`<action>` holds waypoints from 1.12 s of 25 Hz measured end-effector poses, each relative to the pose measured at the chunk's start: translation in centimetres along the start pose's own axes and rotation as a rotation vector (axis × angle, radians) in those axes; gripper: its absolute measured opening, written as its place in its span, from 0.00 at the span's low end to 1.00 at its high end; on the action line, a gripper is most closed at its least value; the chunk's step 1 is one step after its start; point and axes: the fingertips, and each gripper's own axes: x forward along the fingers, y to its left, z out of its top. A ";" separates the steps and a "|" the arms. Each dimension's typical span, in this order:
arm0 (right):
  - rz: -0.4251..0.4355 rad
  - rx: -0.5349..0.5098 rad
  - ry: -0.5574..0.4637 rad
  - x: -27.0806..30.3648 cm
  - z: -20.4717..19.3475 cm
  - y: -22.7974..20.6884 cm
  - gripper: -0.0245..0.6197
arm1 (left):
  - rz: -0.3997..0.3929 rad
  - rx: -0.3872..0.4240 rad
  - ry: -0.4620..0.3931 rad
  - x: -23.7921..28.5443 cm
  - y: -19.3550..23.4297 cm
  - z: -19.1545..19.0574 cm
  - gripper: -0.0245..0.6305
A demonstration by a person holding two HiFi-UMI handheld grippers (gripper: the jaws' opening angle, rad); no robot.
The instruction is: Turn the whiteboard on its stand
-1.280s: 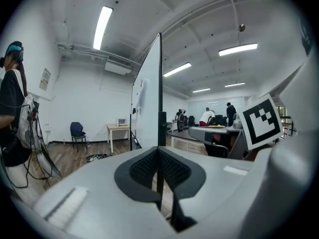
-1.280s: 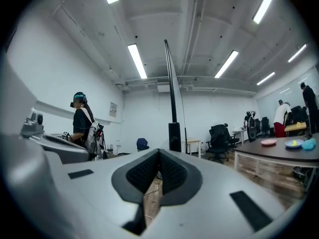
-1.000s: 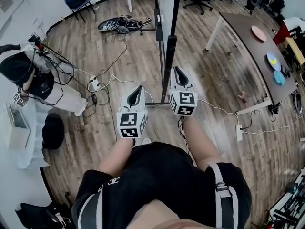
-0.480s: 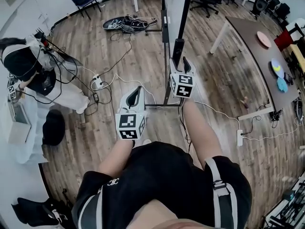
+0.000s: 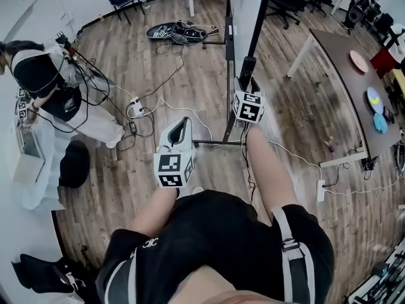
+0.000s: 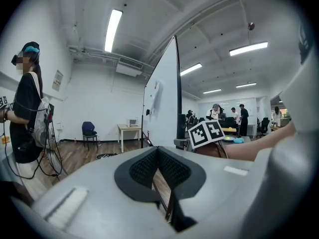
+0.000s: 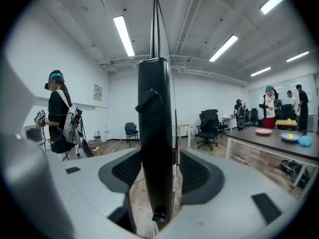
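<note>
Pushed forward and up since a second ago: right gripper [image 5: 247,82], jaws opening, now straddling the black post [image 7: 155,133] of the stand [image 5: 212,142] with both pads clear of it. Hanging back over the floor [image 5: 304,106], left gripper [image 5: 179,126], jaws closed on nothing. Straight ahead of the right gripper, whiteboard [image 5: 244,8] upright beside the post, long axis vertical. Turning likely to need a grip on post or frame, with the right hand far nearer. From the left gripper view, the board's broad white face; from the right gripper view, only its thin edge behind the post.
</note>
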 end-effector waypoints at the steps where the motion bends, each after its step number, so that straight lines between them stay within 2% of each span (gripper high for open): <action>1: 0.000 0.002 0.004 0.1 -0.1 0.0 0.38 | 0.001 0.000 0.001 -0.1 0.1 -0.1 0.05; 7: 0.005 -0.011 0.030 1.1 -0.6 0.6 0.34 | 0.004 0.001 -0.001 -0.4 0.7 -0.1 0.05; 16: -0.008 -0.022 0.051 0.1 -0.7 0.5 0.34 | -0.019 -0.008 0.000 -0.3 0.3 -0.1 0.05; 28: -0.002 -0.031 0.030 -4.7 -2.0 -0.2 0.34 | -0.105 -0.005 0.019 0.3 -2.4 -0.9 0.05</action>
